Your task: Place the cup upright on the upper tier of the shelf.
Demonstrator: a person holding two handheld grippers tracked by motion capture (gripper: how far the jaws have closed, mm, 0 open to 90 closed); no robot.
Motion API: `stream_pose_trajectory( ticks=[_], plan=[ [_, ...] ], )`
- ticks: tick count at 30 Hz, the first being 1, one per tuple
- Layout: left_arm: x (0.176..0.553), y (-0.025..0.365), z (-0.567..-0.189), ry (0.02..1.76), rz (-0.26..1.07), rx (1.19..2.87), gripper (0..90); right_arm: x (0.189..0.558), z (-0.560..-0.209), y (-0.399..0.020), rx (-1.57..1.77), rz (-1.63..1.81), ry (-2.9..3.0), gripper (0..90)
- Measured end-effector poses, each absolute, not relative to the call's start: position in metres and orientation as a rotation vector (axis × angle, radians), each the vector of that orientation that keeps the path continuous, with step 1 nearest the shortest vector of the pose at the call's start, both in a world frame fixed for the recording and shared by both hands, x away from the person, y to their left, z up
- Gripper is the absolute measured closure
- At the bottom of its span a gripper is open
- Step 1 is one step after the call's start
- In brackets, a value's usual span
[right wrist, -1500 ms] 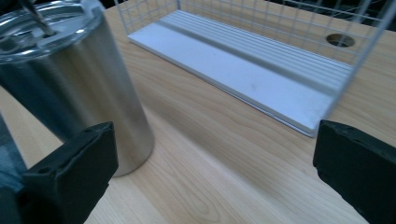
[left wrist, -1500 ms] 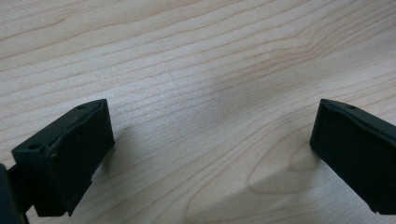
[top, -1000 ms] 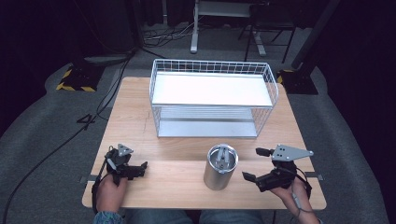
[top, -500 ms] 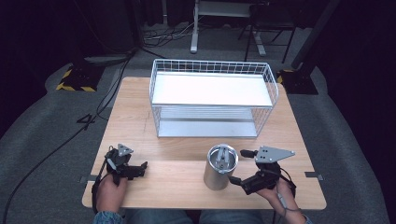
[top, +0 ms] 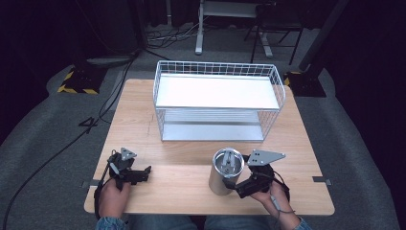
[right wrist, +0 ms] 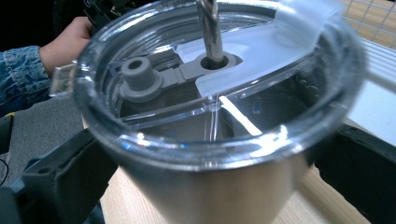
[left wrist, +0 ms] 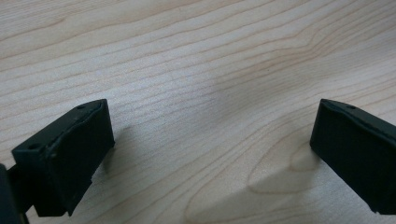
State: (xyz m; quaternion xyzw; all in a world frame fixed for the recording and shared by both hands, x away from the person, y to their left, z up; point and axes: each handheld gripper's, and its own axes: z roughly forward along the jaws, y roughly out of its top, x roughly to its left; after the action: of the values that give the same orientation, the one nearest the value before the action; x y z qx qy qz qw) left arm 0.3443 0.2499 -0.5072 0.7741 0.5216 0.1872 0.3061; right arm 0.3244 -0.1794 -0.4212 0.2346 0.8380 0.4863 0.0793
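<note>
High view, tumbler: the steel tumbler [top: 225, 171] is standing upright near the front edge of the table [top: 143, 120], right of its middle, in front of the white wire rack [top: 218, 98] and apart from it.
High view, right gripper: the right gripper [top: 238, 184] is pressing in at the tumbler's lower right side; from up here I cannot tell whether the jaws are gripping.
High view, left gripper: the left gripper [top: 139, 173] is lying by the front left corner of the table, well apart from the tumbler.
Left gripper view, state: the jaws are standing wide apart, with nothing but bare table wood [left wrist: 196, 84] between them.
Right gripper view, state: the two black jaws are flanking the tumbler [right wrist: 210, 186] just under its clear lid [right wrist: 261, 60], spread wide to the body's width; whether they are squeezing or merely alongside is unclear.
Right gripper view, lid: a metal straw [right wrist: 210, 28] is rising through the lid's hole, beside a grey stopper [right wrist: 137, 77].
Risk, slipping: the steel wall is looking smooth and tapering downward, so a light pinch is likely letting it slide down on lifting.
Risk, tipping: one jaw landing first could be pushing the tall cup over, toward the front edge.
Risk, rack: a low carry toward the rack could be knocking the cup against the wire rim.
</note>
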Motion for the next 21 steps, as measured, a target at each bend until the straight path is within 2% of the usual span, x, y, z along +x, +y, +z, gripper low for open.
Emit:
stream_pose_trajectory(
  ticks=[21],
  plan=[
    [0.344, 0.250, -0.507, 1.381, 0.495, 2.048, 0.0, 0.330, -0.436, -0.165, 0.646, 1.456, 2.489, 2.4]
  ],
)
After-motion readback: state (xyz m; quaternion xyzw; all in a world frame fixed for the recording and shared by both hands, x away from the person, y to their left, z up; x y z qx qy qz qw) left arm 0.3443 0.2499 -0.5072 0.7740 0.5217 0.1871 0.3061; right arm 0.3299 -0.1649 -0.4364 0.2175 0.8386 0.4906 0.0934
